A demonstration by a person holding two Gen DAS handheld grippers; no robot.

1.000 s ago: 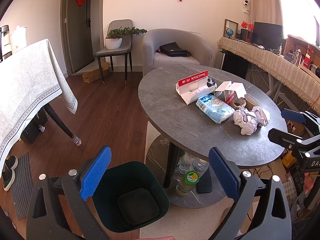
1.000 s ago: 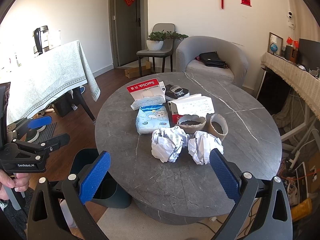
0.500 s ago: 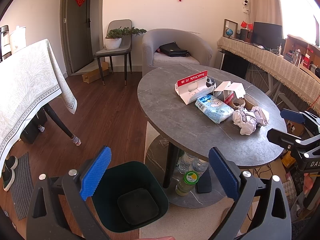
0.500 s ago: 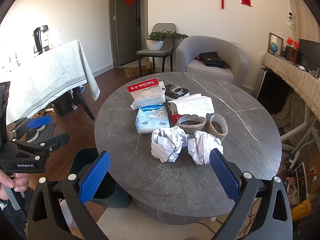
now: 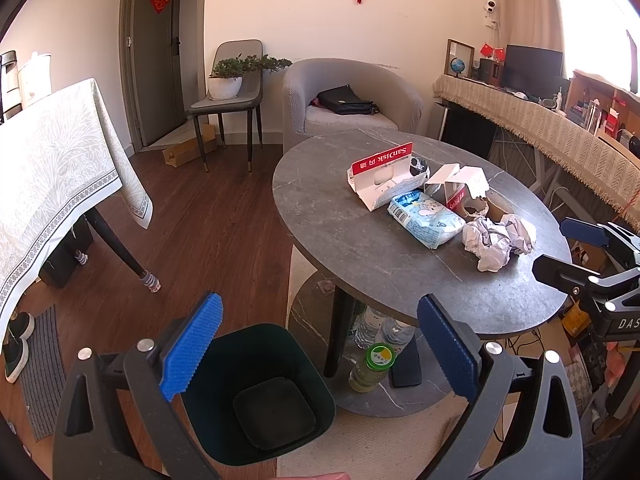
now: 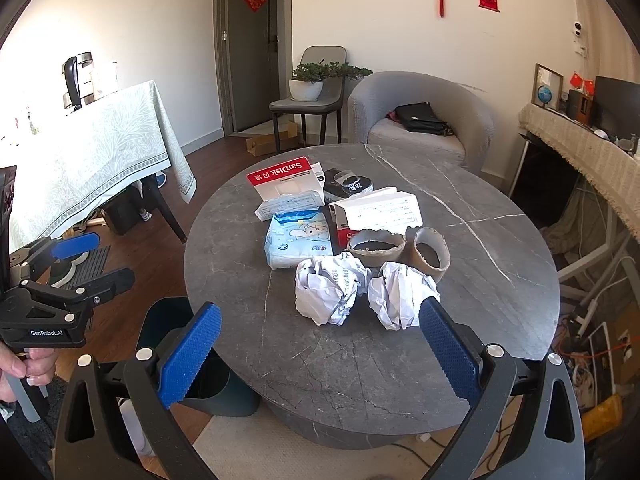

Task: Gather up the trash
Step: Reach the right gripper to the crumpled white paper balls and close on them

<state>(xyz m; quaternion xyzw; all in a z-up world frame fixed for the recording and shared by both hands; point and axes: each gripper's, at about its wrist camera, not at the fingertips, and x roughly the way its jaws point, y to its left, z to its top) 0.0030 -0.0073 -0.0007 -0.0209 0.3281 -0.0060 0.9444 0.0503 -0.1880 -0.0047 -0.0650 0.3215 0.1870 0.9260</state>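
On the bench [image 6: 460, 340] two paper balls [image 6: 326, 292] lie side by side nearest the right tool [image 6: 318, 354]. Behind them stand two cardboard rings [image 6: 376, 246], with a wipes pack [image 6: 298, 242] to their left and boxes [image 6: 286, 184] behind. A bin [image 5: 256, 396] stands on the floor beside the bench, under the left tool [image 5: 318, 354]

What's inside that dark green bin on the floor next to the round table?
Nothing that shows: the left wrist view looks straight down into the bin and only its bare dark bottom is visible. The left gripper hides part of the near rim, so that edge cannot be checked.
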